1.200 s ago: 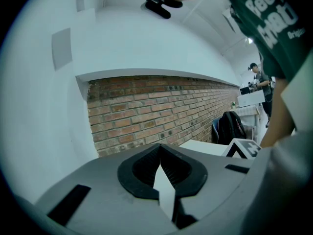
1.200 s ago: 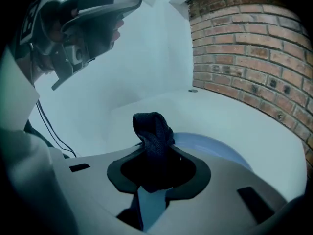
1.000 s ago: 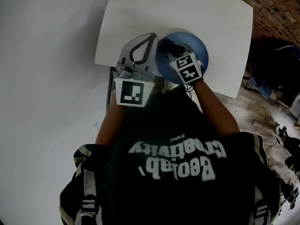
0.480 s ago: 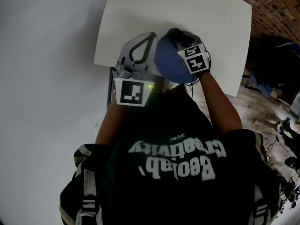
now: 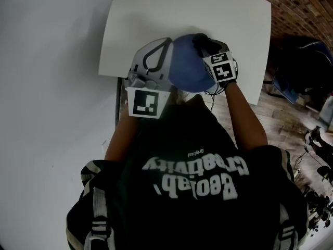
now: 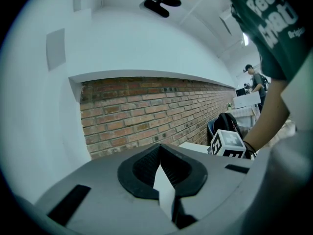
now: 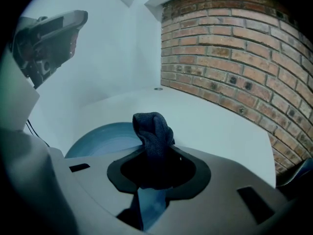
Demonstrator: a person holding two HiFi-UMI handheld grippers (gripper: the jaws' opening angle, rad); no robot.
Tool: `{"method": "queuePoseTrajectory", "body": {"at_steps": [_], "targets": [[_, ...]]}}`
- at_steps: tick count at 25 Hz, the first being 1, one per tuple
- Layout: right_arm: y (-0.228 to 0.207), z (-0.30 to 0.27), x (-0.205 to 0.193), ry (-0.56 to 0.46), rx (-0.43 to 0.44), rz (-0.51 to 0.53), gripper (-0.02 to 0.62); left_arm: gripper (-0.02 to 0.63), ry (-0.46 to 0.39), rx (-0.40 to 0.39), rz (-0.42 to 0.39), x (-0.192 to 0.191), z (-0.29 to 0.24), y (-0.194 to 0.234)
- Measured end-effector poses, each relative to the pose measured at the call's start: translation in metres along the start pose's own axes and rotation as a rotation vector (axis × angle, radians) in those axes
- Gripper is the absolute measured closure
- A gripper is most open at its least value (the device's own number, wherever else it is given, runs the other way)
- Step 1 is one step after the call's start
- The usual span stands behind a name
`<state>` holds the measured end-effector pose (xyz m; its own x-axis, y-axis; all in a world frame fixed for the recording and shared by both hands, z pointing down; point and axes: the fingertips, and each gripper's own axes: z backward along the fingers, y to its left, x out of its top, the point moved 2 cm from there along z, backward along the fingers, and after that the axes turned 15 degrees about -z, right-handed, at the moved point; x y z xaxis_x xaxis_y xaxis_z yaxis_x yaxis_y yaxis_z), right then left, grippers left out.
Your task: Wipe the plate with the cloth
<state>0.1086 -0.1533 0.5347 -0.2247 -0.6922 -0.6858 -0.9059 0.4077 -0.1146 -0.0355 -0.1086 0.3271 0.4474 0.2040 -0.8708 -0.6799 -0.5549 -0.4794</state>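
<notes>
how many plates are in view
1. The blue plate is at the near edge of the white table, beside the right gripper, which holds the dark cloth. No other shows.

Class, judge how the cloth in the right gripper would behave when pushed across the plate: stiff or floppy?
Likely floppy: the cloth bunches into a folded lump in the right gripper. Probably light: that lump stands up unsupported. Its woven texture may drag on the plate, not slip.
</notes>
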Motion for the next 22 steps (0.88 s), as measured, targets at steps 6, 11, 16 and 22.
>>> {"method": "queuePoseTrajectory", "body": {"at_steps": [6, 11, 16, 22], "targets": [[-0.018, 0.021, -0.013, 0.015, -0.02, -0.061, 0.506, 0.603, -0.019, -0.01, 0.009, 0.012, -0.004, -0.012], [-0.026, 0.034, -0.027, 0.03, -0.017, -0.077, 0.506, 0.603, -0.028, 0.003, 0.007, 0.015, -0.004, -0.015], [-0.025, 0.048, -0.04, 0.047, -0.004, -0.092, 0.506, 0.603, -0.008, 0.005, 0.016, 0.015, -0.004, -0.018], [-0.022, 0.065, -0.054, 0.05, 0.004, -0.108, 0.506, 0.603, -0.015, 0.0, 0.018, 0.022, -0.009, -0.022]]}}
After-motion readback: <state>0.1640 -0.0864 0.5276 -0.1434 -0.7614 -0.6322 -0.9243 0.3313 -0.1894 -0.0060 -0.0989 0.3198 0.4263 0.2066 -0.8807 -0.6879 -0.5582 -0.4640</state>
